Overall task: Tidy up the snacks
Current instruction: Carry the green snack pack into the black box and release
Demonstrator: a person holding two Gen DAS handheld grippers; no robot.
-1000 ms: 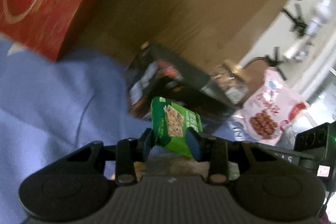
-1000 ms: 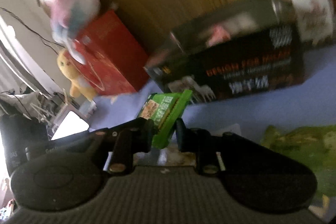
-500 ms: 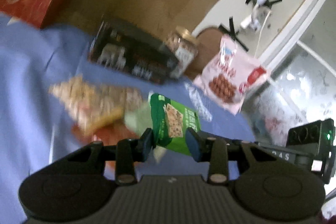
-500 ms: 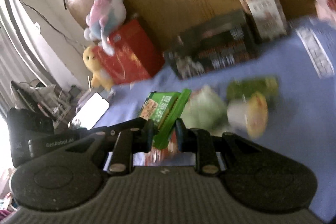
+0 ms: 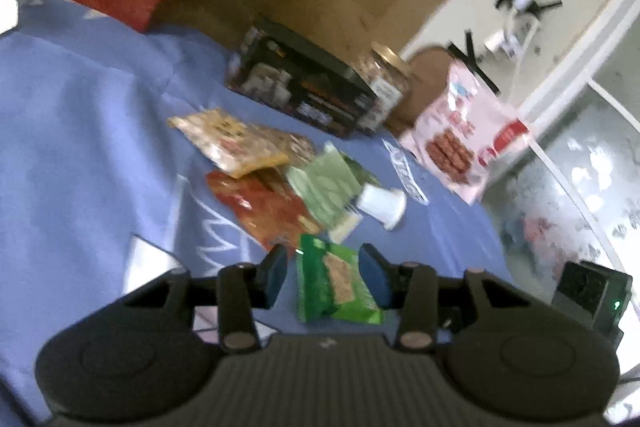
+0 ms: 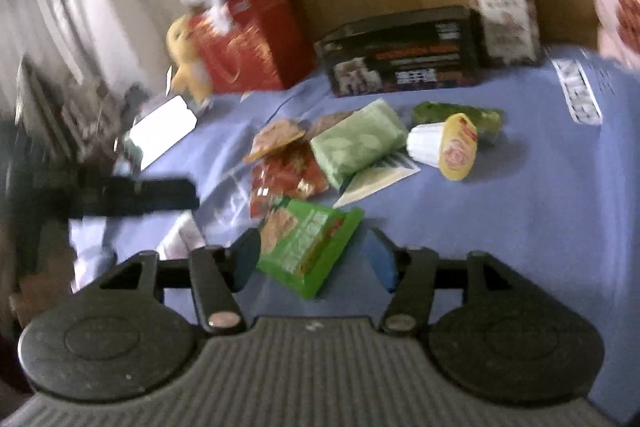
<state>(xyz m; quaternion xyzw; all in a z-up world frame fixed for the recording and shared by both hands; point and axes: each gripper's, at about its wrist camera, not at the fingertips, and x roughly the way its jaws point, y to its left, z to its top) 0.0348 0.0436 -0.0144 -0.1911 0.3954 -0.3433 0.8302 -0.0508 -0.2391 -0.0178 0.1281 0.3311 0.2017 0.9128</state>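
Note:
A green cracker packet (image 5: 336, 283) lies flat on the blue cloth (image 5: 80, 147) between the jaws of my left gripper (image 5: 325, 273). Those jaws are opening and the pads stand off its sides. In the right wrist view a green cracker packet (image 6: 308, 247) also lies on the cloth, inside my right gripper (image 6: 315, 261), whose jaws are opening wide with clear gaps to the packet. Just beyond sits a pile: a red packet (image 5: 264, 211), a tan packet (image 5: 232, 143), a pale green packet (image 6: 356, 143) and a tipped white cup with a yellow lid (image 6: 440, 147).
Along the back stand a black box (image 6: 400, 51), a jar (image 6: 500, 11), a red box (image 6: 248, 43) with plush toys, and a pink bag (image 5: 464, 143). The other gripper's black body (image 6: 120, 195) shows at the left. The picture is motion-blurred.
Both grippers pulled back from the black box over the snack pile. Each held a green packet upright; now both jaws have opened and the packets lie on the cloth.

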